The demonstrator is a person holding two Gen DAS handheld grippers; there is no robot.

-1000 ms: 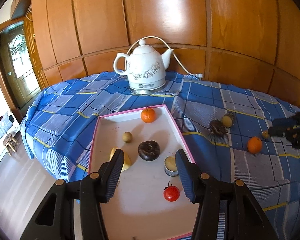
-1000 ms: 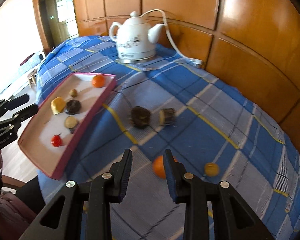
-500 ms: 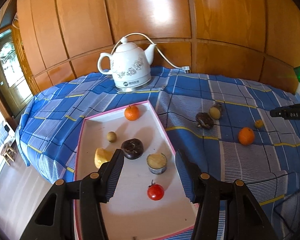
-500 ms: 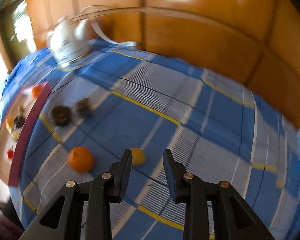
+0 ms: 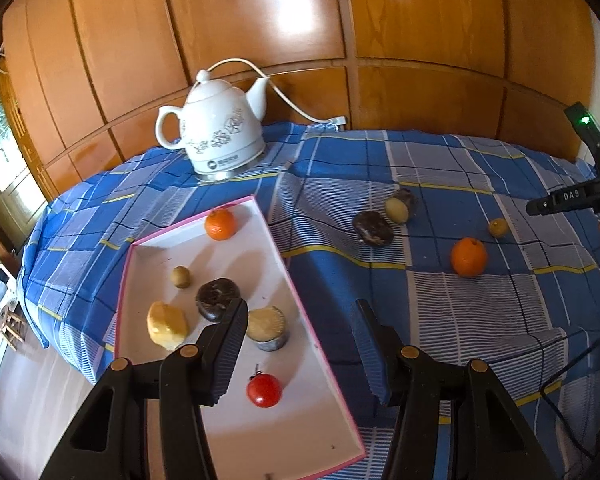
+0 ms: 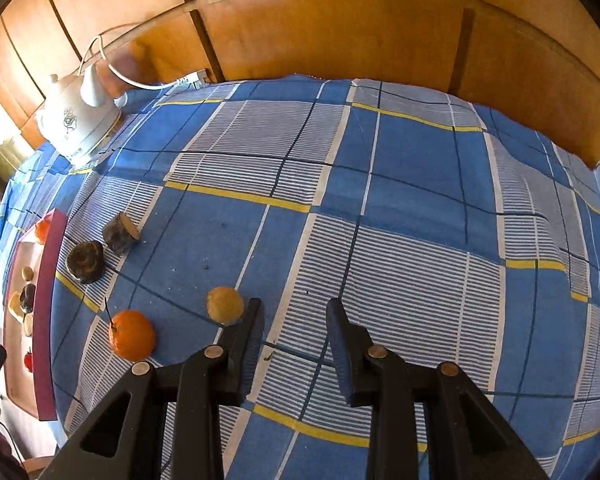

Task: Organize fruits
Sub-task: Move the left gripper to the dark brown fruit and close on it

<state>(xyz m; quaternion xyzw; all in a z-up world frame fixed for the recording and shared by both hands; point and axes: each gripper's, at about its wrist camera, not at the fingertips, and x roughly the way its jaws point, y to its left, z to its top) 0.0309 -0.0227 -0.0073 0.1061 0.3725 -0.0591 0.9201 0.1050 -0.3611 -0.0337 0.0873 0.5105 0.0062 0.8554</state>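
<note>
Left gripper [image 5: 300, 320]: fingers apart, empty, over tray [image 5: 300, 296] rim. In tray: tomato [image 5: 264, 390], orange [image 5: 220, 224]. On plaid cloth [image 6: 380, 160], left to right: tangerine [image 6: 132, 335], lemon [image 6: 225, 305]. Right gripper [image 6: 294, 318]: fingers narrowly apart, empty, just right of lemon.

tray [image 5: 204, 236]: near end cut by bottom edge of left wrist view; part of floor hidden behind left gripper [image 5: 298, 354] fingers.
tray, right wrist view: far left, squeezed by fisheye; fruits on it too small to ID.
dark fruit [image 5: 216, 298]: near side covered by left finger tip.
small yellow fruit [image 6: 225, 304]: lower right edge hidden behind right gripper [image 6: 294, 346] finger.
right gripper in left wrist view: only a black bit at frame edge, jaws not visible.
kettle [image 6: 76, 120]: warped near frame edge, label unreadable.
cord [image 5: 296, 100]: plug end too small to make out.
</note>
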